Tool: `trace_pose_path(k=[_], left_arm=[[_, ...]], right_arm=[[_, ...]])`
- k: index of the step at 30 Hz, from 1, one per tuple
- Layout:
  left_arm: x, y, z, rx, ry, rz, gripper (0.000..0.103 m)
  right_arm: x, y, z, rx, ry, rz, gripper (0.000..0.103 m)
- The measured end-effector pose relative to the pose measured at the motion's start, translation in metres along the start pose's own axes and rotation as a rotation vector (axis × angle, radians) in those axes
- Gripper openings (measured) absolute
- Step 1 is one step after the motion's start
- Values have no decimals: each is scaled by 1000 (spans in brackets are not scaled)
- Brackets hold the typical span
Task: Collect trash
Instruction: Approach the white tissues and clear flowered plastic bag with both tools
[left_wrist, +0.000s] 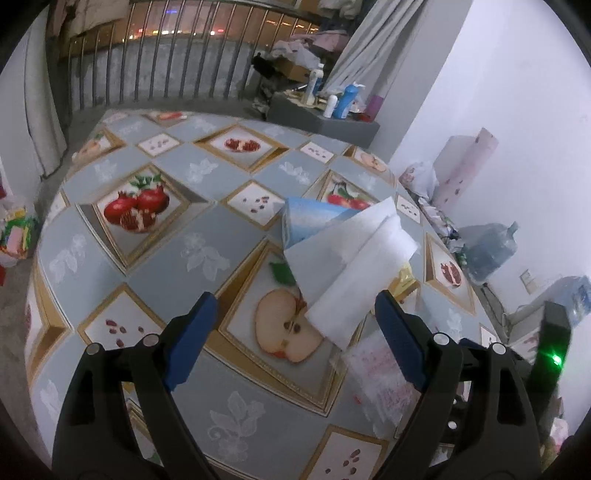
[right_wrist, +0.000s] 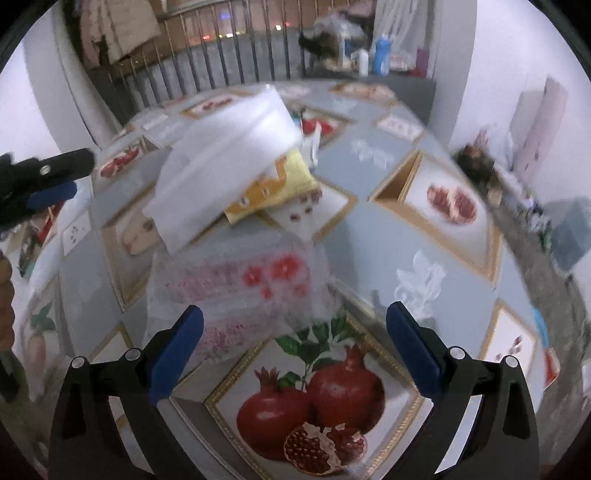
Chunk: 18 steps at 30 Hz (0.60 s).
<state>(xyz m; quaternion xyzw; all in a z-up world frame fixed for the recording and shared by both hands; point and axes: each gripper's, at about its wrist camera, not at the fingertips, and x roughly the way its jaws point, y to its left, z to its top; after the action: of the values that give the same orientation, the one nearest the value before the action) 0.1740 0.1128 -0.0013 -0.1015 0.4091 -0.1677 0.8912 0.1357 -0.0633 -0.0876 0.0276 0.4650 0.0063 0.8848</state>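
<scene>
A pile of trash lies on the fruit-patterned tablecloth (left_wrist: 207, 229). White foam sheet (left_wrist: 354, 266) leans over a blue carton (left_wrist: 306, 218), with a yellow wrapper (left_wrist: 404, 280) under it. A clear plastic bag with red print (left_wrist: 380, 384) lies nearer. My left gripper (left_wrist: 295, 314) hovers open just short of the foam, nothing between its blue pads. In the right wrist view the foam sheet (right_wrist: 225, 162) covers the yellow wrapper (right_wrist: 273, 195); the clear printed bag (right_wrist: 251, 291) lies in front. My right gripper (right_wrist: 295, 328) stands wide open over the bag's near edge, gripping nothing.
Metal railing (left_wrist: 166, 62) runs behind the table. A grey ledge (left_wrist: 321, 118) with bottles stands at the back right. Bags and a water jug (left_wrist: 487, 251) crowd the floor by the right wall. The left gripper's finger (right_wrist: 55, 177) shows at the left of the right wrist view.
</scene>
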Motion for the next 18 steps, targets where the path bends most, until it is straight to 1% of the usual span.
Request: trace_pose_path(k=[1, 2, 8, 18], left_arm=[[2, 1, -1, -3, 4, -1, 83], [3, 2, -2, -2, 7, 1, 83], [8, 3, -1, -4, 11, 8, 83], [11, -1, 3, -3, 8, 11, 83]], right_arm=[[4, -1, -1, 6, 11, 5, 96], [4, 0, -2, -1, -4, -10, 96], [12, 8, -3, -56, -8, -66, 96], [9, 6, -9, -61, -52, -58, 97]])
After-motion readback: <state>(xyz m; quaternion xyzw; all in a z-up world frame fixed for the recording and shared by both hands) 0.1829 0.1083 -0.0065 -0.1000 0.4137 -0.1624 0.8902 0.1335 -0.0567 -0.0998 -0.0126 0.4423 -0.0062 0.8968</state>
